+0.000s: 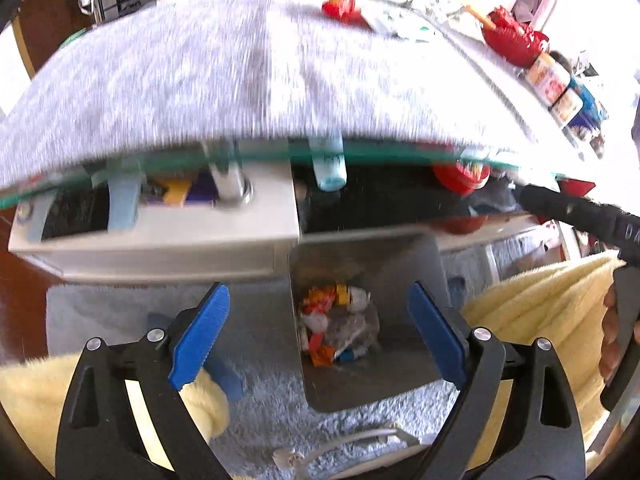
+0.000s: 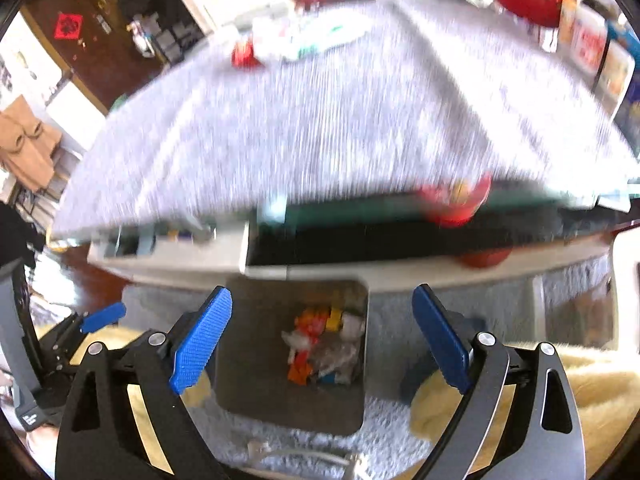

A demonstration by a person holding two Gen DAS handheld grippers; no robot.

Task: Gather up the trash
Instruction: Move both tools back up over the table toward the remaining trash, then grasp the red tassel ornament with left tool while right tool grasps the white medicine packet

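Both claws, left (image 1: 320, 336) and right (image 2: 322, 336), gape apart, empty; the bin (image 1: 400, 256) beyond their tips holds mixed wrappers (image 1: 340, 324)

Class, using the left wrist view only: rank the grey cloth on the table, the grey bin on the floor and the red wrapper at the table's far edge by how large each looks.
1. grey cloth, spanning most of the view
2. grey bin
3. red wrapper, smallest, though it lies farthest from the camera, so its true size is unsure
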